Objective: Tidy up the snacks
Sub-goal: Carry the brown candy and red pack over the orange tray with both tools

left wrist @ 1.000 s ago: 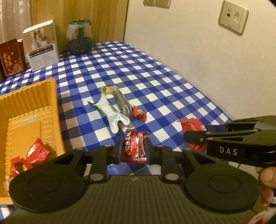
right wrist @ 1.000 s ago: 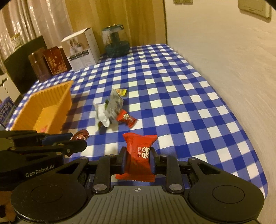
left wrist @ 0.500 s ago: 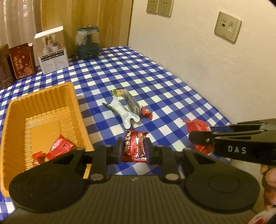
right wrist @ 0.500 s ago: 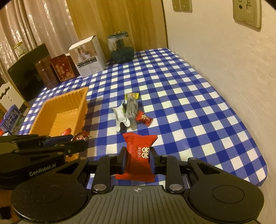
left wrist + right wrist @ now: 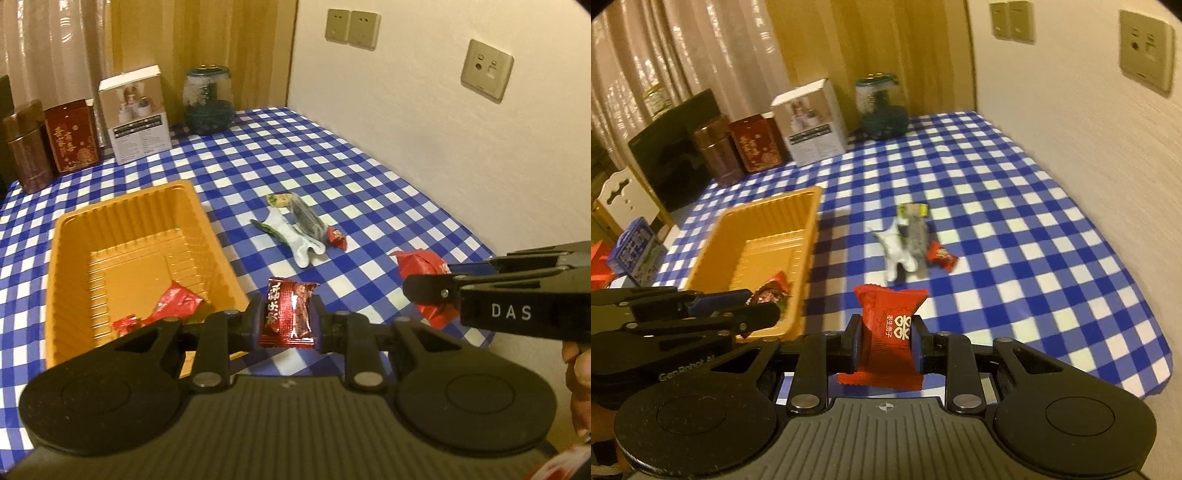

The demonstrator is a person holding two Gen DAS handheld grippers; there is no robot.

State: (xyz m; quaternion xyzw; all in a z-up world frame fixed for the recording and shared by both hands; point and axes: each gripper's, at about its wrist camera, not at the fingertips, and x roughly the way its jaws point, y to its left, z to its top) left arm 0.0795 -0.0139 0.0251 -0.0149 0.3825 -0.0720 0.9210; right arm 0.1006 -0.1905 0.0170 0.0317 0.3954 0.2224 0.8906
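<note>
Working left to right, I judge the job about half done. The orange tray (image 5: 129,236) on the checked worktop (image 5: 369,192) already holds what look like three red snacks (image 5: 177,301), though the hand-held gripper hides part of that corner, so the count is unsure. My left hand-held gripper (image 5: 287,319) is clamped on one dark red snack packet (image 5: 288,314), carried just beside the tray's near right corner. Next, near the middle of the worktop, four loose snacks wait: a small yellow-green sweet (image 5: 280,200), a white packet (image 5: 295,236), a grey packet (image 5: 308,220) and a small red sweet (image 5: 336,237). My right hand-held gripper (image 5: 886,341) is closed on one bright red packet (image 5: 890,325), above the worktop's near edge.
</note>
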